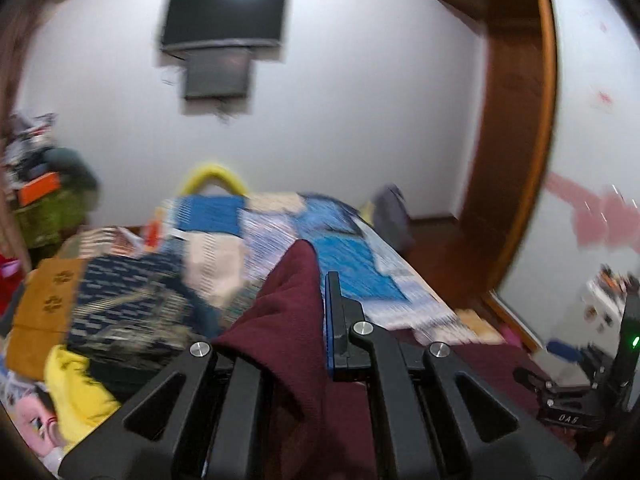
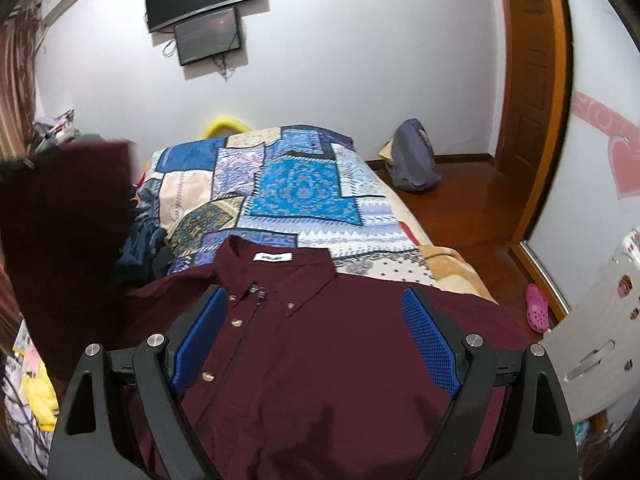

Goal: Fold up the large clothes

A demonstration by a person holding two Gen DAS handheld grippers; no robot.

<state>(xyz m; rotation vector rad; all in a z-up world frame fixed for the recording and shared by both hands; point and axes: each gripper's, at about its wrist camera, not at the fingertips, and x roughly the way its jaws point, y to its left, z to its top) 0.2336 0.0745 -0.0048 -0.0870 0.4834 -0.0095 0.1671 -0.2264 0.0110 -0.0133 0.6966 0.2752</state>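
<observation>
A maroon button-up shirt (image 2: pixel 320 344) lies front up on the bed, collar and white label pointing away. My right gripper (image 2: pixel 314 320) is open just above its chest, blue pads either side of the placket area. My left gripper (image 1: pixel 316 280) is shut on a fold of the maroon shirt (image 1: pixel 288 300) and holds it lifted; the cloth covers its left finger. That lifted part shows as a dark maroon sheet at the left of the right wrist view (image 2: pixel 68 216).
A patchwork quilt (image 2: pixel 288 184) covers the bed. Loose clothes (image 2: pixel 144 240) pile at the left. A grey backpack (image 2: pixel 412 160) and pink shoe (image 2: pixel 536 308) lie on the wooden floor at the right. A white drawer unit (image 2: pixel 592 344) stands near right.
</observation>
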